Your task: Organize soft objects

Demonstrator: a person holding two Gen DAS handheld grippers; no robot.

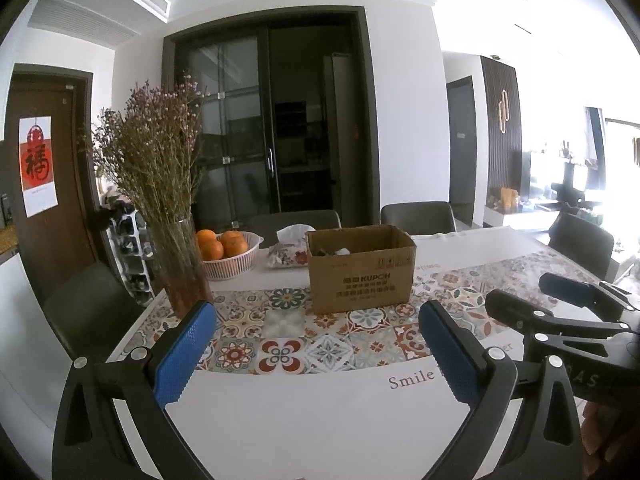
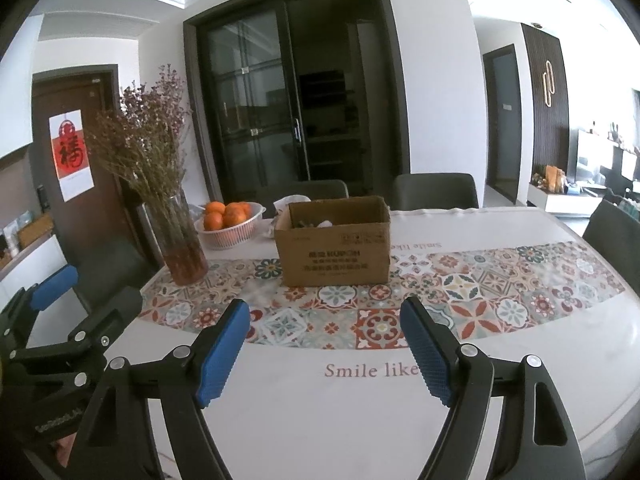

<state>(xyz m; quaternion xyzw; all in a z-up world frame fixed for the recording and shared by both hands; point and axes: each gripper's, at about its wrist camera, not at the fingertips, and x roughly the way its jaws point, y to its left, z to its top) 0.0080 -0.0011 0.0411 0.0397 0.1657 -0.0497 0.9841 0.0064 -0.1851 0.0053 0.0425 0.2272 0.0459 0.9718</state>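
With my left gripper [image 1: 316,352] and right gripper [image 2: 324,354] both spread and empty, reaching for the cardboard box [image 2: 334,240] at frame centre risks toppling the glass vase [image 2: 180,236] at its left.

This is a home dining room. A dining table [image 2: 500,360] with a patterned tablecloth [image 2: 460,292] stands among chairs [image 2: 436,190], bearing a vase of dried flowers [image 1: 160,184], a basket of oranges [image 1: 230,254] and a tissue pack [image 1: 286,254]. A red good-luck poster [image 1: 37,164] hangs on a door.
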